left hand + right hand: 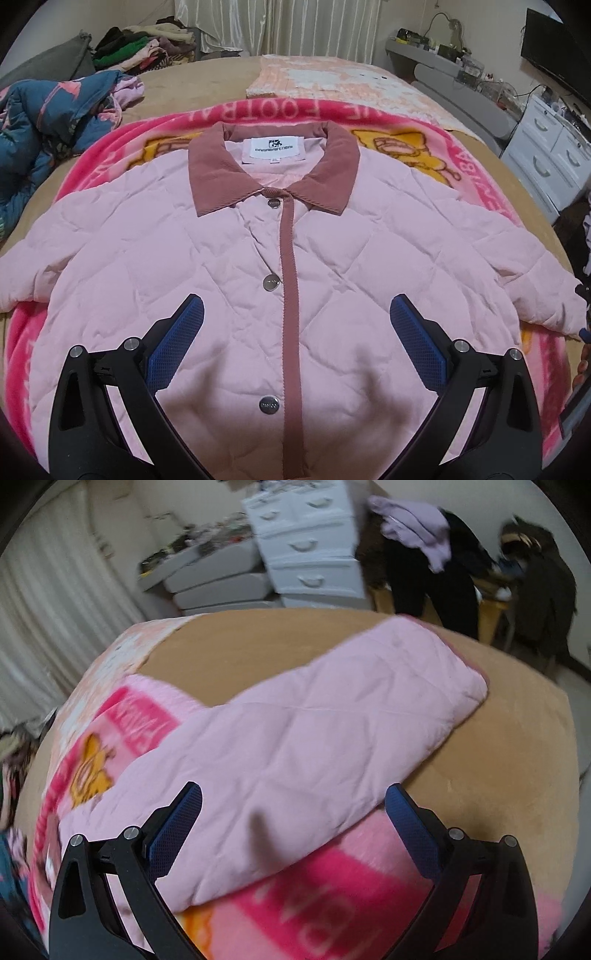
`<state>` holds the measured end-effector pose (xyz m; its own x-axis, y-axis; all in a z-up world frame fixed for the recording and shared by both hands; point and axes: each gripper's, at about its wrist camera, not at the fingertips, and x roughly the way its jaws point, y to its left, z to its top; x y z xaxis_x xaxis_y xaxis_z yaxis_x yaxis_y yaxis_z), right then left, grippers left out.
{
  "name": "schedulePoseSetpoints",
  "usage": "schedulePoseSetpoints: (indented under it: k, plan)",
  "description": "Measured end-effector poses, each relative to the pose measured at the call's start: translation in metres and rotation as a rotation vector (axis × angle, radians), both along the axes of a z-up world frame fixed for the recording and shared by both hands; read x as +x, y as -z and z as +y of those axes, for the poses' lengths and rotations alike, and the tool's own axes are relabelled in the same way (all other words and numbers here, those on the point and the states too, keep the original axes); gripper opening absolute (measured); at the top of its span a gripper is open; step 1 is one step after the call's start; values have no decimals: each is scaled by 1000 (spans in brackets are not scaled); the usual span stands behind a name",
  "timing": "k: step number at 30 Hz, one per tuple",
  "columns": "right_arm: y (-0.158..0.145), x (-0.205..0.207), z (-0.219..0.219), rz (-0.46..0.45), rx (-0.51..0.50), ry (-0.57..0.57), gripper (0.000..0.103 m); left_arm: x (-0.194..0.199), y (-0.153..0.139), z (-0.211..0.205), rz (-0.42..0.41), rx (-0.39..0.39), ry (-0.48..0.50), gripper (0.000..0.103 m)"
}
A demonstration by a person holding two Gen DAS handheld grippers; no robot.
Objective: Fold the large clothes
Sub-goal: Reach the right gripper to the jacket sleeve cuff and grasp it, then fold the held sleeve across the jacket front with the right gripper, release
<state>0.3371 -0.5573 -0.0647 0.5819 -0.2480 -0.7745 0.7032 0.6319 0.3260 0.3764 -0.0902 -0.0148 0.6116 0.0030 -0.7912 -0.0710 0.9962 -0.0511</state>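
A pink quilted jacket [221, 258] with a dusty-rose collar [273, 166] and snap buttons lies flat, front up, on a pink cartoon blanket [480, 162] on the bed. Both sleeves are spread out to the sides. My left gripper [295, 306] is open and empty, hovering over the jacket's chest near the button placket. My right gripper [293, 794] is open and empty, above the jacket's right sleeve [332, 709], which stretches out toward the bed's edge with its cuff [476, 686] on the tan sheet.
A blue patterned duvet [48, 122] is bunched at the left of the bed. A pile of clothes [144, 48] sits at the far left. White drawers [310, 542] and dark hanging clothes [443, 572] stand beyond the bed's right side.
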Motion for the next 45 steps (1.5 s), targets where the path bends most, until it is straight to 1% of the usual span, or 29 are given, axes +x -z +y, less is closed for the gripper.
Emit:
schedulePoseSetpoints:
  k: [3, 9, 13, 15, 17, 18, 20, 21, 22, 23, 26, 29, 30, 33, 37, 41, 45]
  plan:
    - [17, -1, -15, -5, 87, 48, 99, 5, 2, 2, 10, 11, -3, 95]
    - [45, 4, -44, -30, 205, 97, 99, 5, 2, 13, 20, 36, -12, 95]
    - [57, 0, -64, -115, 248, 128, 99, 3, 0, 25, 12, 59, -25, 95]
    - [56, -2, -72, -151, 233, 144, 95, 3, 1, 30, 14, 58, -32, 95]
    - [56, -5, -79, -168, 217, 167, 79, 3, 1, 35, 15, 57, -41, 95]
    - [57, -8, -82, -185, 216, 178, 74, 4, 2, 38, 15, 54, -43, 95]
    - [58, -11, -88, -221, 226, 192, 50, 4, 3, 41, 17, 46, -46, 95]
    - [58, -12, -91, -249, 229, 184, 42, 4, 3, 42, 18, 44, -48, 95]
    - [55, -12, -92, -273, 221, 170, 28, 4, 3, 42, 16, 42, -50, 95]
    - [50, -13, -91, -279, 201, 160, 22, 3, 2, 43, 13, 40, -52, 95]
    - [13, -4, -69, -299, 40, 68, 16, 2, -4, 46, -3, 32, -63, 95]
    - [-17, 3, -46, -351, -31, -27, 14, 0, -12, 50, -21, 15, -71, 95]
    - [-32, 5, -35, -380, -58, -74, 14, -1, -15, 52, -29, 4, -71, 95]
    - [-62, 8, -8, -446, -93, -174, 13, -2, -25, 59, -41, -7, -83, 95]
    - [-91, 15, 36, -485, -189, -305, 13, -5, -37, 66, -59, -9, -93, 95]
    - [-110, 22, 80, -513, -220, -438, 13, -9, -45, 75, -70, -19, -100, 95]
    - [-125, 27, 137, -544, -251, -596, 12, -14, -54, 86, -89, -45, -104, 95]
